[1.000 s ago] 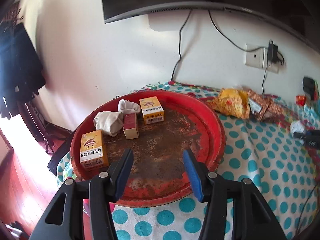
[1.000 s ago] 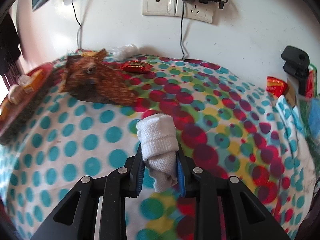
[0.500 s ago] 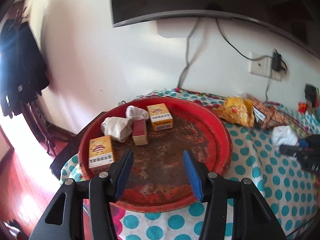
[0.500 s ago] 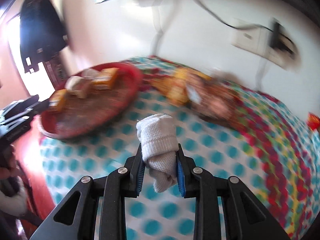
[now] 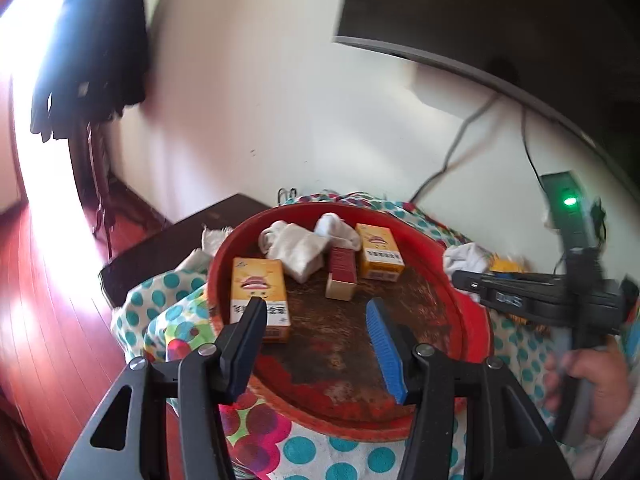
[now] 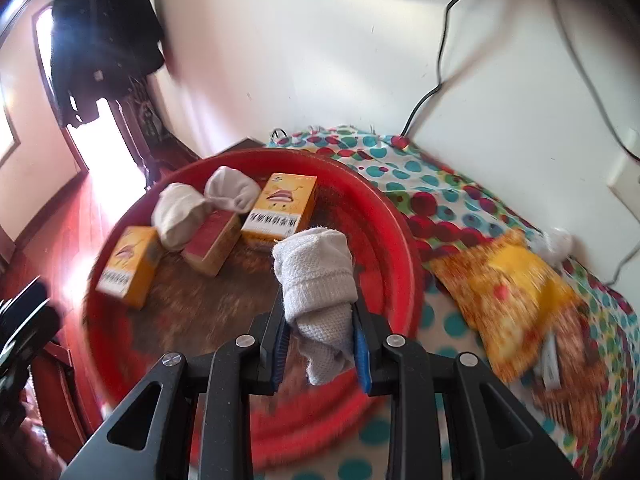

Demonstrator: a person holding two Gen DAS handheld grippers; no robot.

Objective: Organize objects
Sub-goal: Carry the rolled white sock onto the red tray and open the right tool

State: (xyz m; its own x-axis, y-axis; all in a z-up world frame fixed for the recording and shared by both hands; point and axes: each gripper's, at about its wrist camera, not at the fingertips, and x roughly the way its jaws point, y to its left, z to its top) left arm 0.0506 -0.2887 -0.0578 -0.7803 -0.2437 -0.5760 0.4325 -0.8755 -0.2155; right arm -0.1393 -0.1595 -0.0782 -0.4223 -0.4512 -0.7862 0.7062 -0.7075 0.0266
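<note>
A round red tray (image 5: pixel 472 312) with a rusty brown floor sits on the polka-dot cloth; it also shows in the right wrist view (image 6: pixel 400 236). In it lie two yellow boxes (image 5: pixel 258 292) (image 5: pixel 378 252), a red box (image 5: pixel 342 274) and white socks (image 5: pixel 292 246). My right gripper (image 6: pixel 320 332) is shut on a rolled white sock (image 6: pixel 316 276) and holds it above the tray's right side. The sock also shows in the left wrist view (image 5: pixel 466 258). My left gripper (image 5: pixel 316 320) is open and empty over the tray's near edge.
A yellow and brown snack bag (image 6: pixel 516 292) lies on the cloth right of the tray. Cables and a wall socket (image 6: pixel 624 180) are on the white wall. A dark low table (image 5: pixel 168 248) and red wood floor lie left. Dark clothes (image 5: pixel 96 40) hang at far left.
My right gripper has carried the white sock left from the open cloth to above the red tray. My left gripper has shifted a little; the tray now looks closer.
</note>
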